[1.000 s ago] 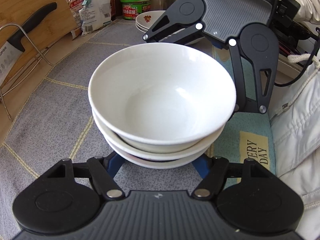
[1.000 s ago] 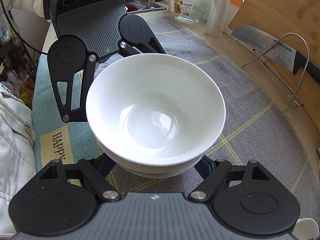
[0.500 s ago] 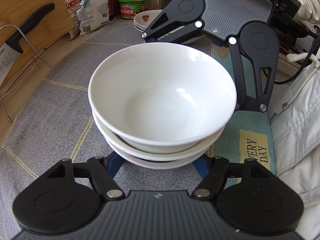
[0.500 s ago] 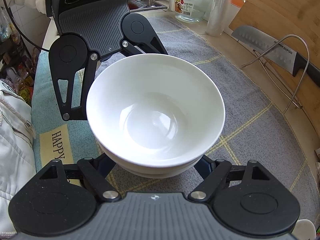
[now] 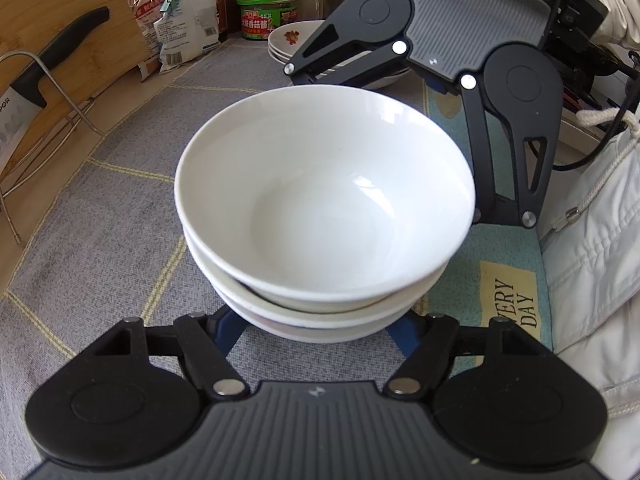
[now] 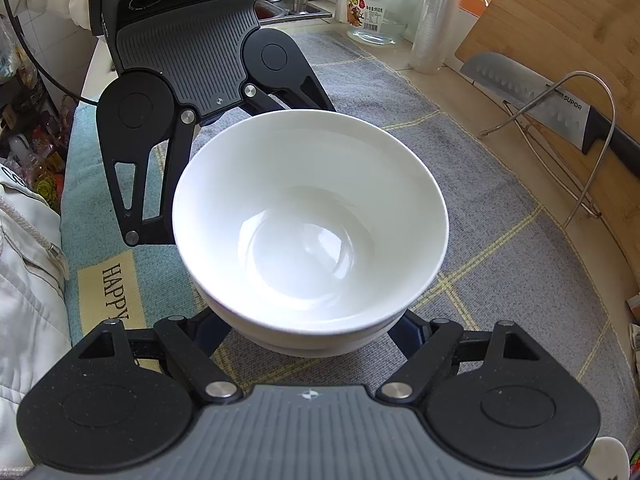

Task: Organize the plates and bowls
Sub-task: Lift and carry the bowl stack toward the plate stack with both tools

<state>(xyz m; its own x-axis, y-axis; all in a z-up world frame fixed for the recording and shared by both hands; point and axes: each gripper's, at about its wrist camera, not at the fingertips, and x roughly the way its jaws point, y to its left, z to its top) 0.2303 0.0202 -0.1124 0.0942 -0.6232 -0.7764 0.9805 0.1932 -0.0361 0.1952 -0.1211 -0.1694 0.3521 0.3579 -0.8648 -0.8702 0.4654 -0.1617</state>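
The stack of white glazed ceramic bowls, clamped at its base by the right gripper (whether the left gripper presses cannot be told), is best lifted level and slowly.

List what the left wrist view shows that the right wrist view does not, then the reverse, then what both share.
Left wrist view only: a green-lidded tub, a crumpled food bag, and a stack of flower-patterned plates behind the right claw.

Right wrist view only: a glass jar, a clear plastic roll, and the knife's blade.

Both: the stack of white bowls, with a claw at either side of its base, the grey checked mat, the wooden cutting board and the wire rack.
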